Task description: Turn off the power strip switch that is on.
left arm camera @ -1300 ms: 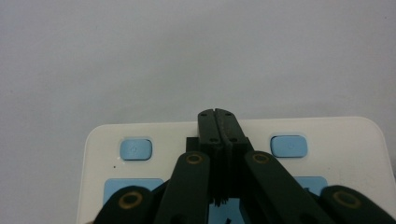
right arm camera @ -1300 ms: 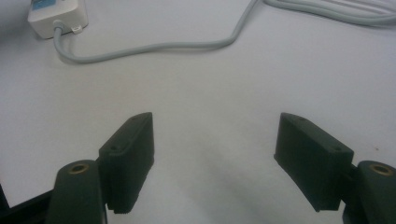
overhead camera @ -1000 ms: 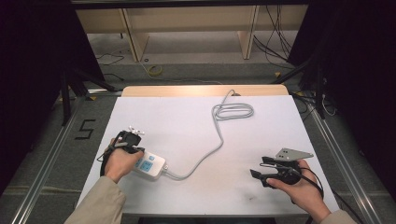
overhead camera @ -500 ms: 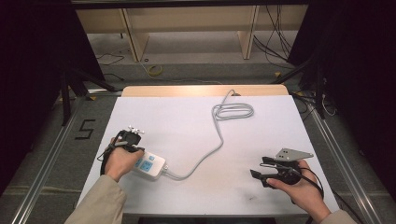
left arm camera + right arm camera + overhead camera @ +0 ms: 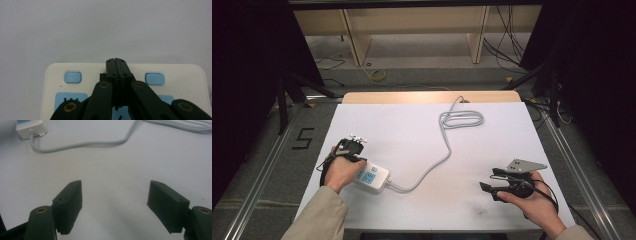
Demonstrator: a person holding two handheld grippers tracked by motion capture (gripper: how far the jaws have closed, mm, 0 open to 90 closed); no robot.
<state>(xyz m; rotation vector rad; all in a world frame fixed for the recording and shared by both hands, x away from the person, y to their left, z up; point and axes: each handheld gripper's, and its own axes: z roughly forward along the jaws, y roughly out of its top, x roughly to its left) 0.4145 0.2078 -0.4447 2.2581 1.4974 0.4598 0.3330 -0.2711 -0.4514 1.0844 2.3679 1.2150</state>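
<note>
Directly over the power strip point(image 5: 372, 176), the left gripper point(image 5: 117, 61) rests pinched shut and empty — the right gripper point(image 5: 113, 195), gaping, holds nothing well apart.

Left gripper point(image 5: 353, 150) on power strip point(image 5: 371, 176) (white).

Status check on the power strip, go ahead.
Left hand-held gripper shut, tips over the power strip, between its two blue buttons. Right hand-held gripper open, empty, apart over bare table. Cord trails clear.
</note>
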